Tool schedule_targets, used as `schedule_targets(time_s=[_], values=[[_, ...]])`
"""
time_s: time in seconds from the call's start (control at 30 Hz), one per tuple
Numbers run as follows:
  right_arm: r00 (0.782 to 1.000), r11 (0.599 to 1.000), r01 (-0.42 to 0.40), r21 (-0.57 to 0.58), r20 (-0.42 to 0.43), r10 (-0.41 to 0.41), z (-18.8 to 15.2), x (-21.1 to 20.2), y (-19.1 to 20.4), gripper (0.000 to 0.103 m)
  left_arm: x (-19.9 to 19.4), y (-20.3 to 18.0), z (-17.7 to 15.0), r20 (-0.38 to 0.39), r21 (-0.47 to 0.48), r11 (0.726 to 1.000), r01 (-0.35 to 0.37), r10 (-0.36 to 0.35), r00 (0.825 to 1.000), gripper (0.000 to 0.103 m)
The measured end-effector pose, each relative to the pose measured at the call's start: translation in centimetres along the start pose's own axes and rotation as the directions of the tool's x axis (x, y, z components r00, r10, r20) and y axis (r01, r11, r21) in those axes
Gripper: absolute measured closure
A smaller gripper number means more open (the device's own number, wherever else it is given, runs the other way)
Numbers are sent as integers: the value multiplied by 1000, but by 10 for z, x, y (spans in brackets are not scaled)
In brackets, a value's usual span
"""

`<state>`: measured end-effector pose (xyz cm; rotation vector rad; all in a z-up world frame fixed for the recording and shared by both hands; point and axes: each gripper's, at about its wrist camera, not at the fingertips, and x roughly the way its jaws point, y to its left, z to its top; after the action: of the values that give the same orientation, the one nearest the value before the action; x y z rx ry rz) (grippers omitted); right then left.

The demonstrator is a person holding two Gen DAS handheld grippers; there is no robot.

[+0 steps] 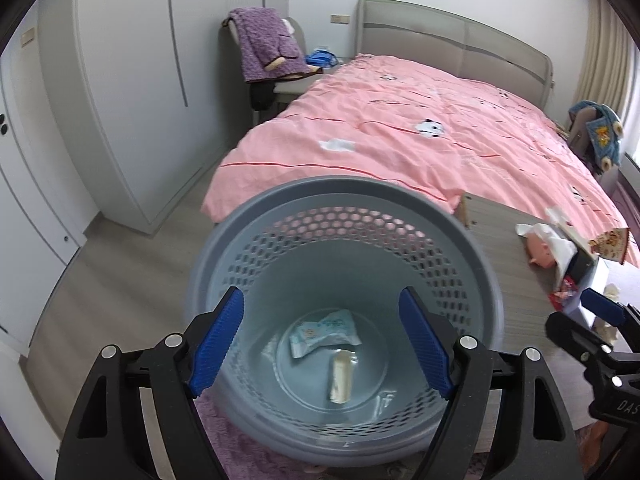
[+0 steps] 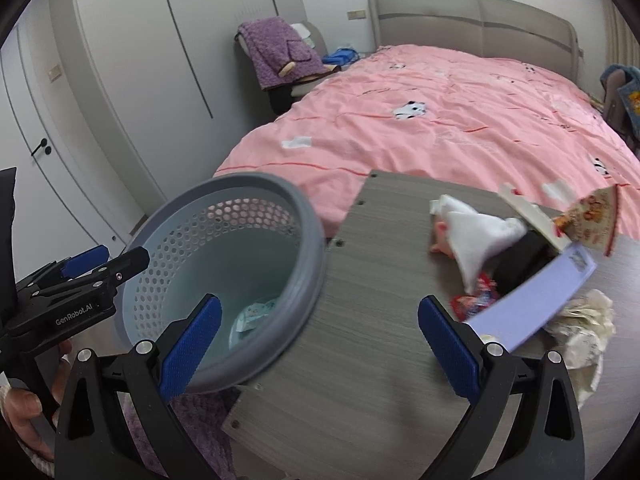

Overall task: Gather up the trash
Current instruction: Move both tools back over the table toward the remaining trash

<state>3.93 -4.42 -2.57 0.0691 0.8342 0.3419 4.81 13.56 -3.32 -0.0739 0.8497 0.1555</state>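
Note:
A grey perforated waste basket (image 1: 344,196) (image 2: 304,220) stands beside a low wood-grain table (image 2: 372,320). At its bottom lie a light blue wrapper (image 1: 324,332) (image 2: 252,316), a cream tube-shaped wrapper (image 1: 340,376) and a scrap of clear plastic (image 1: 384,400). My left gripper (image 1: 322,296) (image 2: 108,258) hangs open over the basket's mouth, with nothing between its pads. My right gripper (image 2: 320,308) (image 1: 588,320) stands open above the table's near left part, also empty. Right of it lie a white tissue (image 2: 476,236) (image 1: 552,240), a red wrapper (image 2: 476,300) (image 1: 564,292) and crumpled plastic (image 2: 584,320).
A lavender box (image 2: 532,300), a doll's head (image 2: 440,244) and a patterned triangular packet (image 2: 592,220) share the table. Behind lies a bed with a pink cover (image 1: 420,132). A chair with a purple blanket (image 1: 268,44) and white wardrobes (image 1: 120,80) stand to the left.

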Motion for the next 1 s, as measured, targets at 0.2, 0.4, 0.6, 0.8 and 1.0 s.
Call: schedule_targets(time_s=[0.2,0.4,0.6,0.8,1.0], values=[[998,997,41,68,34,-44,-13,-32,-32,6,-12,-29,1,14,43,999,33,-34,999,27],[992,989,101,111,58,-108,-28,-62,-67,6,-22,-71,2,27,105,993,59,-62,998,27],[985,972,143,187,66,-157,-44,-83,-105,6,-33,-114,2,26,175,979,106,-113,993,27],[976,954,184,237,72,-207,-57,-100,-138,6,-42,-151,-6,27,232,964,129,-138,990,27],[969,941,206,269,76,-234,-67,-110,-161,6,-46,-178,-9,26,272,953,134,-147,989,27]])
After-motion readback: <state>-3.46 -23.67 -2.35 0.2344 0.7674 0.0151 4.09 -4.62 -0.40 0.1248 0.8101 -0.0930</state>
